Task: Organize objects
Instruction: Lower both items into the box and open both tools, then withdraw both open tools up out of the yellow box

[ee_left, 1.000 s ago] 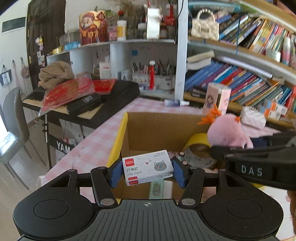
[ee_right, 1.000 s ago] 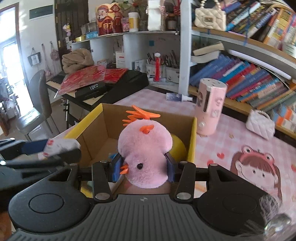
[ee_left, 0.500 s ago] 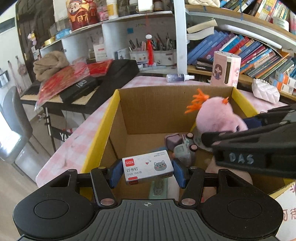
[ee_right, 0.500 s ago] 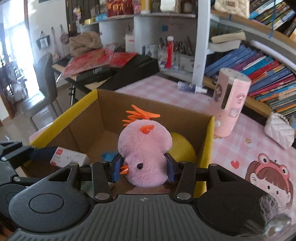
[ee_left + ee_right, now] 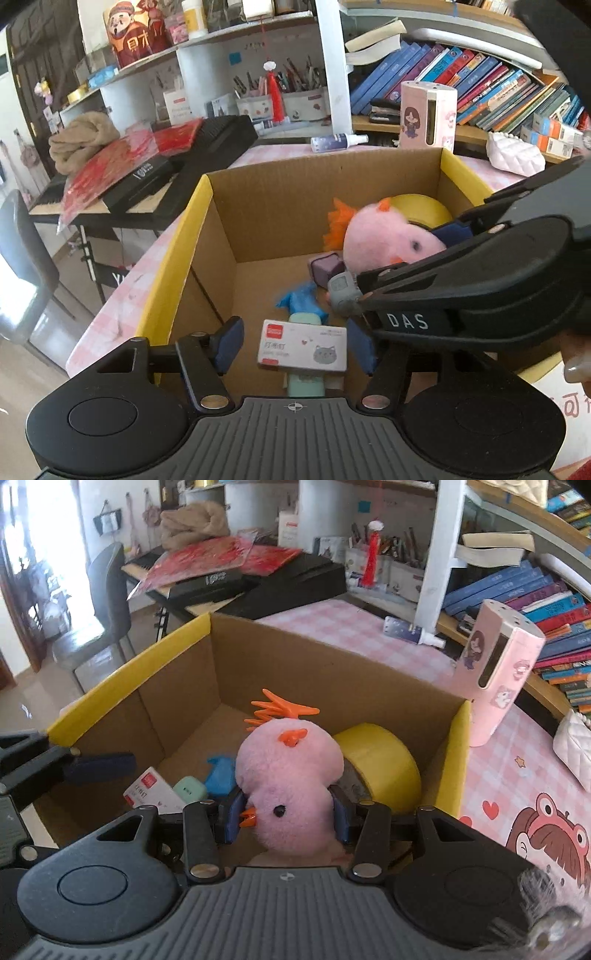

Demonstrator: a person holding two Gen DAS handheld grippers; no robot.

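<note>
An open cardboard box (image 5: 258,206) with yellow rims (image 5: 125,686) stands on the pink checked table. My left gripper (image 5: 295,345) is open inside it; the white staple box (image 5: 303,350) lies loose between its fingers on a mint case (image 5: 306,384). My right gripper (image 5: 285,814) is shut on the pink plush chick (image 5: 290,771), held low inside the box; the chick also shows in the left wrist view (image 5: 384,236). A yellow tape roll (image 5: 380,768), a blue item (image 5: 301,299) and a purple cube (image 5: 325,266) lie in the box.
A pink cartoon dispenser (image 5: 498,672) and a white quilted purse (image 5: 572,746) stand right of the box. A spray bottle (image 5: 338,142) lies behind it. Bookshelves run along the back; a black keyboard (image 5: 258,583) and a grey chair (image 5: 107,590) sit left.
Both grippers have moved down into the box. My left gripper has opened and let go of the staple box, which now rests on the mint case. The right still holds the chick.
</note>
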